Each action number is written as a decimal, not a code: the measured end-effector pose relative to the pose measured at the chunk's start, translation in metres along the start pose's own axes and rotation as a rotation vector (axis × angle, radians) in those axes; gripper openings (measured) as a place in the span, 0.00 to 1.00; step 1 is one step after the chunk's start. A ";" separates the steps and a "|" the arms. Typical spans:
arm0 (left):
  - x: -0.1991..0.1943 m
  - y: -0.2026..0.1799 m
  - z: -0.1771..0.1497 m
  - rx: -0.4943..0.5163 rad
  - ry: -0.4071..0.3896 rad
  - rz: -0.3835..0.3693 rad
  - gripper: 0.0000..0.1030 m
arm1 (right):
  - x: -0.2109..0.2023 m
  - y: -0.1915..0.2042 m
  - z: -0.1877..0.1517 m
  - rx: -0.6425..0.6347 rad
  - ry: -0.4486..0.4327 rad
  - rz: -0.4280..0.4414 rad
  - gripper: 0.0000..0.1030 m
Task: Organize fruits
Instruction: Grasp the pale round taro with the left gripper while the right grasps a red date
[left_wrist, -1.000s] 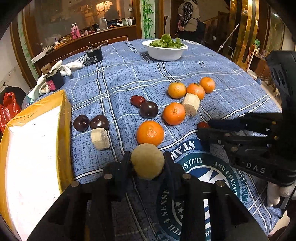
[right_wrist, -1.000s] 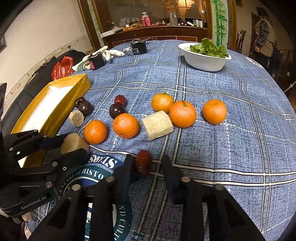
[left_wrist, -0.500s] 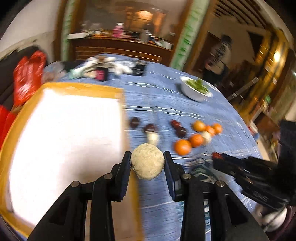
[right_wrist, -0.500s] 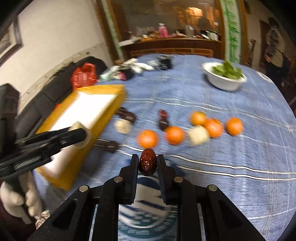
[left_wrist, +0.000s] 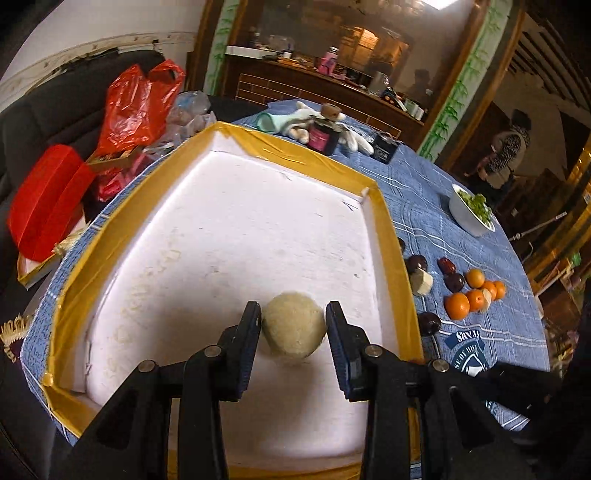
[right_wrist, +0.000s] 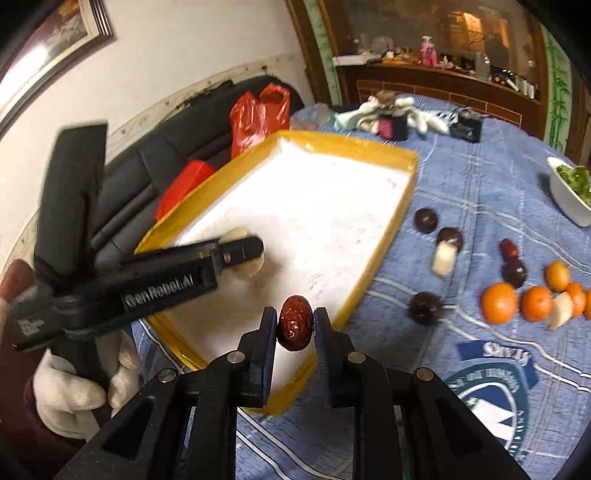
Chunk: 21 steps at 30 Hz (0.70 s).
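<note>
Since the earlier frame both grippers have swung from the fruit row to the yellow-rimmed white tray (left_wrist: 380, 221) at the surface's left edge. The pale round piece (left_wrist: 293, 328) now sits between the left gripper (left_wrist: 293, 325) fingers over the tray's near right part; those jaws have just been opening, and whether the pads press it cannot be told. The right gripper (right_wrist: 295, 325) is clamped on a red date (right_wrist: 294, 326) above the tray's near rim. The tray's white floor is wide open room. The left wrist view shows the whole rim and the red bags (left_wrist: 136, 107) past the surface's edge; the right wrist view alone shows the gloved hand (right_wrist: 70, 395) carrying the left gripper, and the dark plums (right_wrist: 424, 308), oranges (right_wrist: 498, 302) and pale chunks (right_wrist: 443, 260) on the blue cloth (right_wrist: 480, 192) just beside the tray's right edge.
</note>
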<state>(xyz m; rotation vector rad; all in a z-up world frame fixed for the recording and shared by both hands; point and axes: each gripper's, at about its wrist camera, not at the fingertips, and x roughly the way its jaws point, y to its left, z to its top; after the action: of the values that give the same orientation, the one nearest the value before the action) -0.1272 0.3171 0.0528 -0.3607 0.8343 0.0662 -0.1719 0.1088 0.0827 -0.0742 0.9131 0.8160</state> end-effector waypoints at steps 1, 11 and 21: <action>-0.001 0.003 0.000 -0.014 -0.002 -0.006 0.37 | 0.003 0.002 0.000 -0.004 0.008 -0.001 0.22; -0.023 0.013 0.002 -0.075 -0.055 -0.041 0.63 | -0.001 0.011 -0.006 -0.008 -0.013 -0.007 0.50; -0.042 -0.010 0.001 -0.023 -0.078 -0.042 0.67 | -0.061 -0.045 -0.024 0.122 -0.123 -0.073 0.53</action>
<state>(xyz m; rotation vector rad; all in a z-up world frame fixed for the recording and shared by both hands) -0.1528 0.3114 0.0866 -0.3942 0.7493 0.0508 -0.1792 0.0310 0.0995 0.0483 0.8367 0.6879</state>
